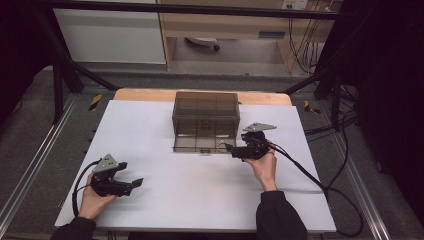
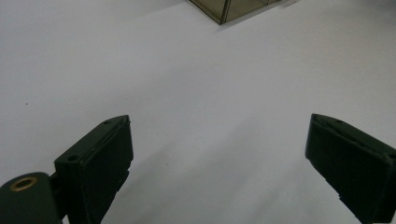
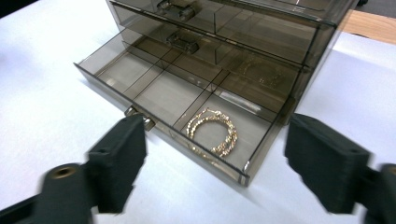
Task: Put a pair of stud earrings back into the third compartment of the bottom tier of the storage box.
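Worktop (image 1: 150, 190): white sheet over a wooden board, the wood edge exposed along the far side. Black metal frame (image 1: 60, 75) around it. Grey floor beyond, with pale cabinets (image 1: 110, 35) and hanging cables (image 1: 300, 45) behind.

The high view was dim at the edges, with the white table (image 1: 165, 150) the brightest area and lit evenly from above. Shadows were soft and faint. In the left gripper view the jaws cast pale, diffuse shadows. In the right gripper view the near jaws were blurred, while the bracelet (image 3: 212, 130) stayed fairly sharp with small glints.
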`<state>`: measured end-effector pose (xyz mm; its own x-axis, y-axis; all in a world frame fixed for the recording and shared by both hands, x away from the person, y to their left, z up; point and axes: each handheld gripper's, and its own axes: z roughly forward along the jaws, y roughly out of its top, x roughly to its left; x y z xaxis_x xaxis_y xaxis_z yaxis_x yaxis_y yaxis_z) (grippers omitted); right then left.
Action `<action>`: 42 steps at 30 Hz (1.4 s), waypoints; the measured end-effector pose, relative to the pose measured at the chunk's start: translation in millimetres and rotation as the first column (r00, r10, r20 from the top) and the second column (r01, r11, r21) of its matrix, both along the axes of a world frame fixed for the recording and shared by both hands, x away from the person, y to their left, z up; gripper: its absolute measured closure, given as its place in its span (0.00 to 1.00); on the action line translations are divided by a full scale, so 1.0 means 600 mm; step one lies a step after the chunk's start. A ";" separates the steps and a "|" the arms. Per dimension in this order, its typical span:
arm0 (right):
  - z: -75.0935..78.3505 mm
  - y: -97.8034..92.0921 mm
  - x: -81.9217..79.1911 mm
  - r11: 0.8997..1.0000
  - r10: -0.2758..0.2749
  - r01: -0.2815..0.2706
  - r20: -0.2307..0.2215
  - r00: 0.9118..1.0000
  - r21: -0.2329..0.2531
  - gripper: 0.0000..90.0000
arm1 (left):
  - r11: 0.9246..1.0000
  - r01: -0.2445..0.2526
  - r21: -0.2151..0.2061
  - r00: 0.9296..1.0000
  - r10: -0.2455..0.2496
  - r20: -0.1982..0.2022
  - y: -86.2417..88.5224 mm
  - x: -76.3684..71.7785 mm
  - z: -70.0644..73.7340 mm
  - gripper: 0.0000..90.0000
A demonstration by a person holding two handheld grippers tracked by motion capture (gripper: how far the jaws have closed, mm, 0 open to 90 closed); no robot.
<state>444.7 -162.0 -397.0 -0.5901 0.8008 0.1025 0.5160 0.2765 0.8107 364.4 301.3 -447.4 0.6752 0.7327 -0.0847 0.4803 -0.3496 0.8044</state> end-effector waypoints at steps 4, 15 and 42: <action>0.000 -0.017 -0.011 1.000 0.007 -0.007 0.004 1.000 0.023 0.10 | 1.000 0.001 0.003 1.000 -0.001 0.000 -0.001 0.000 0.000 0.08; -0.011 -0.058 -0.044 0.997 0.023 -0.024 0.017 1.000 0.071 0.02 | 1.000 0.004 0.006 1.000 -0.004 -0.002 -0.001 0.000 -0.001 0.08; -0.082 -0.153 -0.107 0.988 0.093 -0.089 -0.032 0.995 0.122 0.01 | 1.000 0.015 0.016 1.000 -0.015 -0.005 -0.007 -0.002 -0.003 0.08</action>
